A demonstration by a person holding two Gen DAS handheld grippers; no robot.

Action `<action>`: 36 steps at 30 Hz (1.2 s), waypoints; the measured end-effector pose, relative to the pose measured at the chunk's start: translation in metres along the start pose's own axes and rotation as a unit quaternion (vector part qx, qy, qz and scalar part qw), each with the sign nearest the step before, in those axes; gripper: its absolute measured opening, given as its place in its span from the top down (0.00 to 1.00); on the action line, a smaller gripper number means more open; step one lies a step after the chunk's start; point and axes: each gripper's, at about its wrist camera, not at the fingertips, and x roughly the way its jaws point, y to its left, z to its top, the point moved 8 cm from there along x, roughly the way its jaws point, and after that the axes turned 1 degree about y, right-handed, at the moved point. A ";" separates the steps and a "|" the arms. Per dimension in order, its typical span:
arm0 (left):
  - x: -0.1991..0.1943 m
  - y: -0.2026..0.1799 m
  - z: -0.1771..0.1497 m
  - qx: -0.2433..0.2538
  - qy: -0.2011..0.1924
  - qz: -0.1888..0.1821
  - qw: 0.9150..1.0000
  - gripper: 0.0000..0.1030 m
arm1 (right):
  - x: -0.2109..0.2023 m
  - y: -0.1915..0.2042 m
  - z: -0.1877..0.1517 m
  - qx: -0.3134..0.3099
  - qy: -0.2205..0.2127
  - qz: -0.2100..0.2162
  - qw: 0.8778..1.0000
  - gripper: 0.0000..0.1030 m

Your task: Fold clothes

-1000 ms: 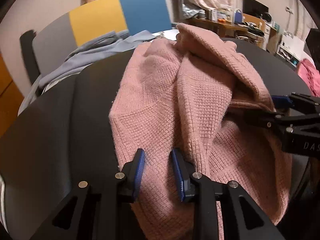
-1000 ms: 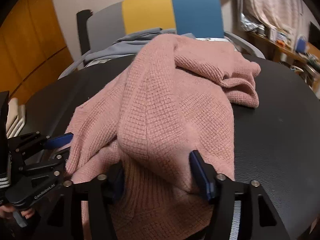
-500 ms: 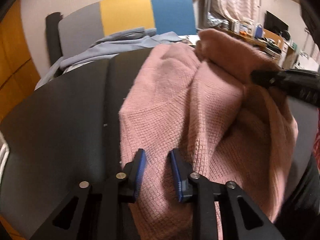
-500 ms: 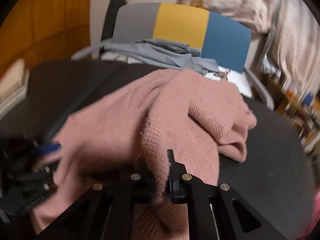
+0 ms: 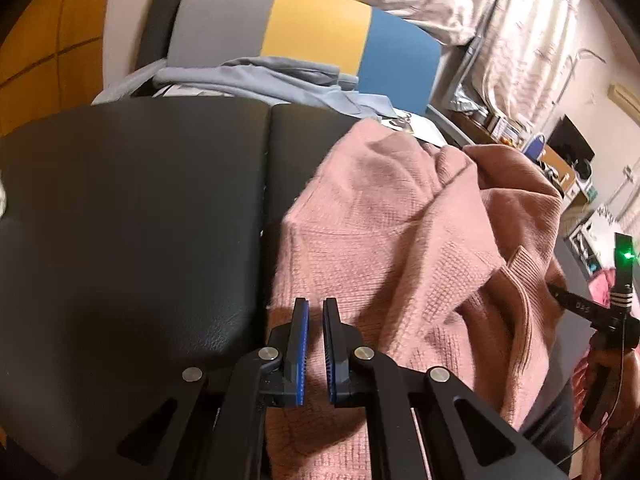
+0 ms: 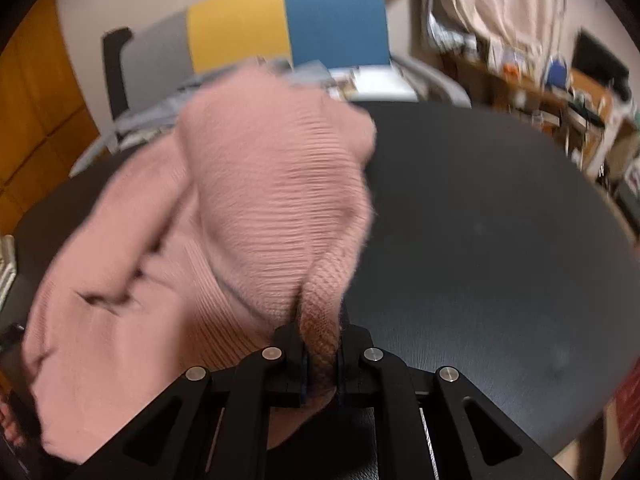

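A pink knit sweater (image 5: 400, 240) lies crumpled on the black padded table (image 5: 140, 220). My left gripper (image 5: 315, 312) sits at the sweater's near left edge, its blue pads closed to a narrow gap with the knit between them. In the right wrist view, my right gripper (image 6: 320, 340) is shut on a thick fold of the sweater (image 6: 260, 184) and holds it raised above the table (image 6: 480, 240); this view is blurred by motion. The right tool's black body with a green light (image 5: 622, 280) shows at the far right of the left wrist view.
Behind the table stands a grey, yellow and blue chair (image 5: 312, 36) with a grey-blue garment (image 5: 260, 76) draped over its seat. A cluttered desk and shelves (image 6: 560, 92) fill the back right. Bare black tabletop lies left of the sweater.
The left gripper's fingers closed from wide open to a narrow gap at the sweater's edge. The right gripper shut on a fold and lifted it, dragging the sweater up and to the right.
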 end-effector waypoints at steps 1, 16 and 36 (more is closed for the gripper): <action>-0.002 -0.002 0.002 -0.002 -0.002 -0.007 1.000 0.92 | 0.003 -0.001 -0.002 0.003 0.007 0.004 1.000 0.90; 0.062 -0.053 0.031 0.142 0.059 0.023 0.988 0.72 | -0.035 0.015 0.029 0.013 -0.038 0.098 0.994 0.34; -0.004 -0.015 0.086 0.055 -0.042 0.004 0.998 0.96 | 0.016 0.058 -0.001 -0.104 0.006 0.023 0.994 0.47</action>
